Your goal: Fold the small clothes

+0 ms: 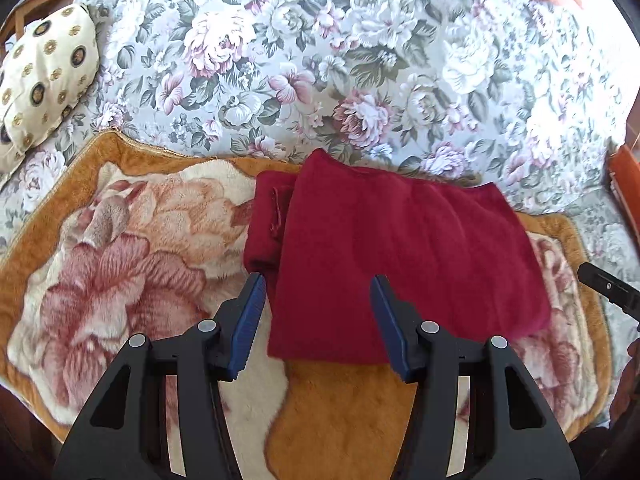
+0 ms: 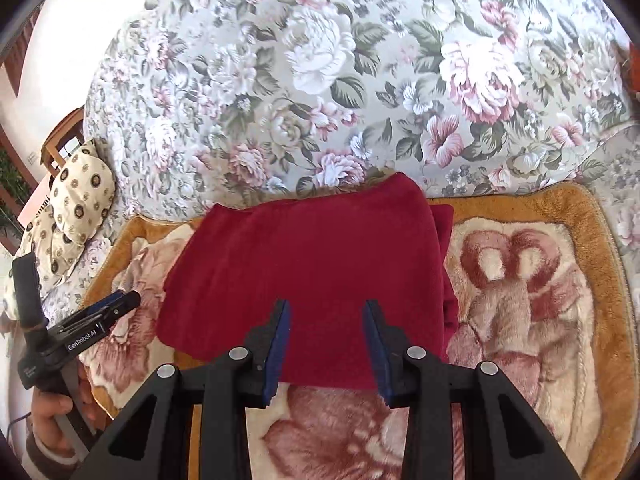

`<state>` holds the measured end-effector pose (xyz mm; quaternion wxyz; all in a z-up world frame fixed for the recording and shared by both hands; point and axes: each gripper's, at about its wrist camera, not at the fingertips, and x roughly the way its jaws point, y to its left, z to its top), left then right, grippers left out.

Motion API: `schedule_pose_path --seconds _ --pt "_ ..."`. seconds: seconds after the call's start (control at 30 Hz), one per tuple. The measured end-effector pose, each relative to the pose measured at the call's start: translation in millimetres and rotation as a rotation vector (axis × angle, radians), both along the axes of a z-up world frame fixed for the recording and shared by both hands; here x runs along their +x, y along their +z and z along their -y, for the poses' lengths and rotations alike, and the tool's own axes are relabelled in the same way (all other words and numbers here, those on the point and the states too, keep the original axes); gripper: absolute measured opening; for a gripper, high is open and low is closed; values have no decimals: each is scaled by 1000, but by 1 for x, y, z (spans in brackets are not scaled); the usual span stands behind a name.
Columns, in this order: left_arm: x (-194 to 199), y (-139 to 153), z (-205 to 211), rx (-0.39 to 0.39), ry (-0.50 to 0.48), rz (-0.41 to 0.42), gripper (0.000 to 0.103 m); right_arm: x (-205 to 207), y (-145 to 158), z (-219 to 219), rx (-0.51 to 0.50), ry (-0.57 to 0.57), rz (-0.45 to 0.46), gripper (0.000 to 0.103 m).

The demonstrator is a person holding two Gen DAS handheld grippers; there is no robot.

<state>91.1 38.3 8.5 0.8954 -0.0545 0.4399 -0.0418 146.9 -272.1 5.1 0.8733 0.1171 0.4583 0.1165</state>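
Observation:
A dark red garment [image 1: 404, 256] lies folded into a rough rectangle on a fluffy orange and cream flower blanket [image 1: 128, 248]. A folded-under part sticks out at its left side in the left wrist view. My left gripper [image 1: 318, 284] is open and empty, its blue pads over the garment's near left edge. My right gripper [image 2: 326, 308] is open and empty over the garment [image 2: 308, 264] near its front edge. The left gripper [image 2: 120, 304] also shows at the left of the right wrist view, beside the garment.
The blanket [image 2: 532, 280] lies on a grey floral bedspread [image 1: 320, 60]. A cream patterned pillow [image 1: 44, 80] sits at the far left, also in the right wrist view [image 2: 76, 208]. Wooden furniture [image 1: 624, 176] stands at the right edge.

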Motion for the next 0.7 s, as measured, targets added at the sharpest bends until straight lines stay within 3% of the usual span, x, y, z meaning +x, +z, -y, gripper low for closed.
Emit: schedule_pose_path --seconds 0.27,0.33,0.47,0.7 --pt "-19 10 8 26 0 53 55 -16 35 -26 12 -7 42 39" --pt "-18 6 6 38 18 60 67 -9 34 -37 11 4 48 41" --pt "-8 -10 1 39 56 71 69 15 12 -58 6 29 20 42" --pt "19 -52 -8 57 75 5 69 57 -43 -73 -36 41 -54 42"
